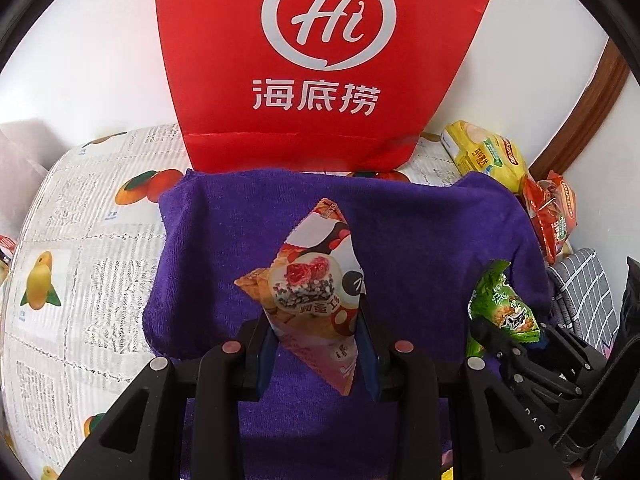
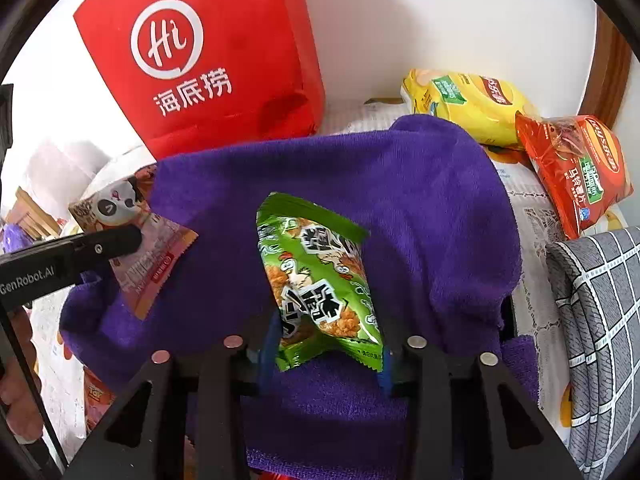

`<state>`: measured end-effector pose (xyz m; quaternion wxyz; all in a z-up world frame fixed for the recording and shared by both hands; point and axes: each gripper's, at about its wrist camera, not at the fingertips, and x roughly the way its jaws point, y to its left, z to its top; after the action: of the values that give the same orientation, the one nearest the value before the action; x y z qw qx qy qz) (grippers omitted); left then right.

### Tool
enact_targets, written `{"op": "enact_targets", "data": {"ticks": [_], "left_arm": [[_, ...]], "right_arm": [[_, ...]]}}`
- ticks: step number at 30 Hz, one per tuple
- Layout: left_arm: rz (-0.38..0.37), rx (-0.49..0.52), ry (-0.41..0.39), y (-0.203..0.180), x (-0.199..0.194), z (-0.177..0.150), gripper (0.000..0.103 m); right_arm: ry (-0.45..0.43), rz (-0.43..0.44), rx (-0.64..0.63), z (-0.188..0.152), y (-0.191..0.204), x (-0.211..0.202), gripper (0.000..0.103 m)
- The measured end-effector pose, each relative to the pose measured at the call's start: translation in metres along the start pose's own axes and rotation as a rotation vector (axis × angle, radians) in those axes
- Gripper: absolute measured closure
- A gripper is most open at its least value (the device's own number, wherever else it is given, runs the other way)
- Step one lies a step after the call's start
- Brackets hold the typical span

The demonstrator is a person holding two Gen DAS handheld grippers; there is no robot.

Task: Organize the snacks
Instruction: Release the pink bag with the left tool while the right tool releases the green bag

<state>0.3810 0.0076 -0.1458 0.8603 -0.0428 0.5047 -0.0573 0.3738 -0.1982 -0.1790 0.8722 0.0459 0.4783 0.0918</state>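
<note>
Two grippers, both loaded: left gripper [image 1: 316,344] clamped on pink pastry packet [image 1: 316,300], center of left view; right gripper [image 2: 326,346] clamped on green chicken-snack packet [image 2: 320,280], center of right view, both held above purple towel [image 1: 400,220]. Red paper bag [image 1: 328,60] stands upright at top of frame, behind the towel, prob the drop target. Risks: both grips sit low on thin crinkly film, so a packet could slip or swing w/ a fast move; grippers are near each other, so they could collide; bag could tip if nudged. Yellow chip bag [image 2: 468,108] and red chip bag [image 2: 576,172] wait upper right. Fruit-print tablecloth [image 1: 80,220], white wall, grey checked cushion [image 2: 592,320] lower right.
</note>
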Motion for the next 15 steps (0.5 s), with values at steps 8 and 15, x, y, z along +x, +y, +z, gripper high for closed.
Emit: {"op": "enact_targets", "data": {"ticks": [8,15], "left_arm": [[-0.033,-0.008,0.018,0.006,0.0,0.003,0.054],[0.004,0.02,-0.036,0.005,-0.02,0.007,0.041]], "right_arm": [[-0.085,-0.032,-0.051,0.001,0.008,-0.016,0.034],[-0.181,-0.02,-0.053,0.003,0.011,-0.038,0.029]]}}
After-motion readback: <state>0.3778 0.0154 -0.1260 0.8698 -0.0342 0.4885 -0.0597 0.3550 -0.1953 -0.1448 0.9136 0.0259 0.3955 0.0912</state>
